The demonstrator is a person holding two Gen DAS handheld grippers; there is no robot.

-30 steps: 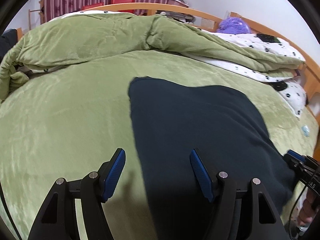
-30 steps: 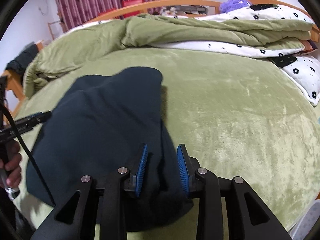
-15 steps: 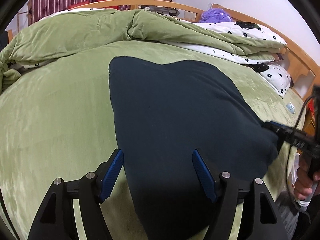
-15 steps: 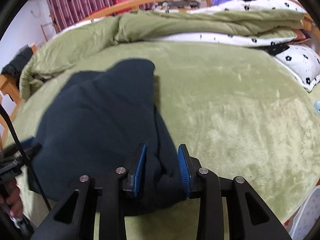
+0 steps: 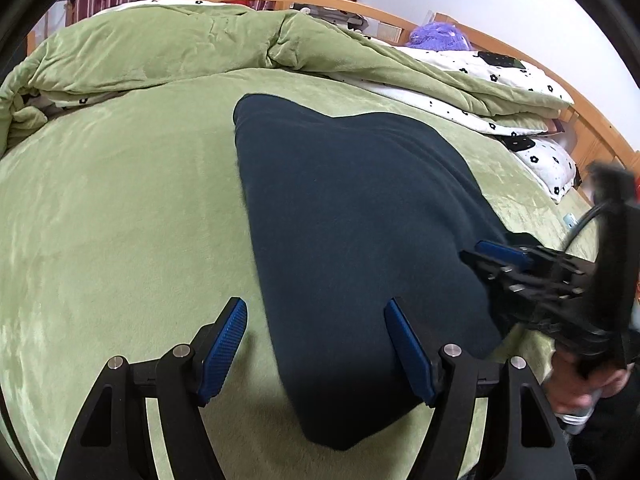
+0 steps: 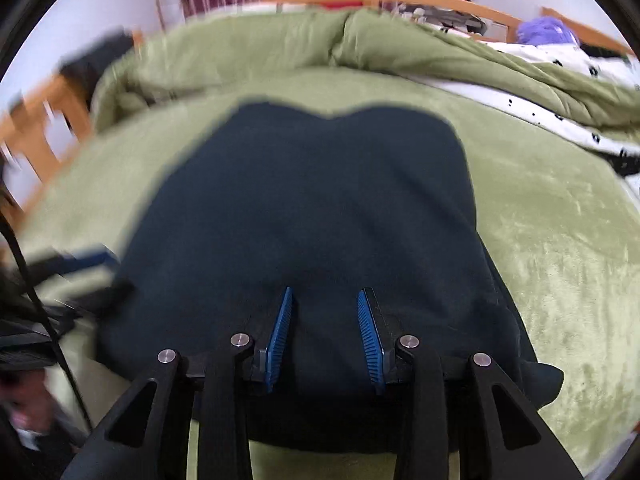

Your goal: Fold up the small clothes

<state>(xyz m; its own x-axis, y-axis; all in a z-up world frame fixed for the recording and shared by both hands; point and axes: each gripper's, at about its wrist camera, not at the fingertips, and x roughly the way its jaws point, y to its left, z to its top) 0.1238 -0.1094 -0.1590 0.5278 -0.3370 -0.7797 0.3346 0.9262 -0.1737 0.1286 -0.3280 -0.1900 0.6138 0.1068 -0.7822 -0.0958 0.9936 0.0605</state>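
Since a second ago, both tongs have been travelling across the bed, and the dark navy garment (image 5: 352, 232) is now filling more of each view, its far edge showing two rounded humps with a dip between them. In the right wrist view the garment (image 6: 320, 208) has gone from sitting left of centre to lying squarely ahead of the tongs, and the surroundings are smearing with motion blur.

The left tongs (image 5: 316, 340) have just been opening and are standing wide apart over the near left edge of the garment: the left pad (image 5: 224, 350) is hanging over bare green bedspread (image 5: 120, 220), while the right pad (image 5: 408, 350) is showing against the dark cloth. Neither pad is pressing on the fabric.

The right tongs (image 6: 326, 338) are standing narrowly apart with dark cloth showing between and under the blue pads; whether the pads are actually pinching a fold cannot be told from these views. In the left wrist view the right tongs (image 5: 496, 256) are reaching in at the garment's right edge, with a hand (image 5: 576, 392) holding their handle.

The garment is lying flat on the green bedspread near the front edge of the bed. Beyond it a green duvet (image 5: 180, 52) is lying bunched, with a white flower-print pillow (image 5: 548, 160) to the right and a wooden bed frame (image 5: 592, 128) behind.
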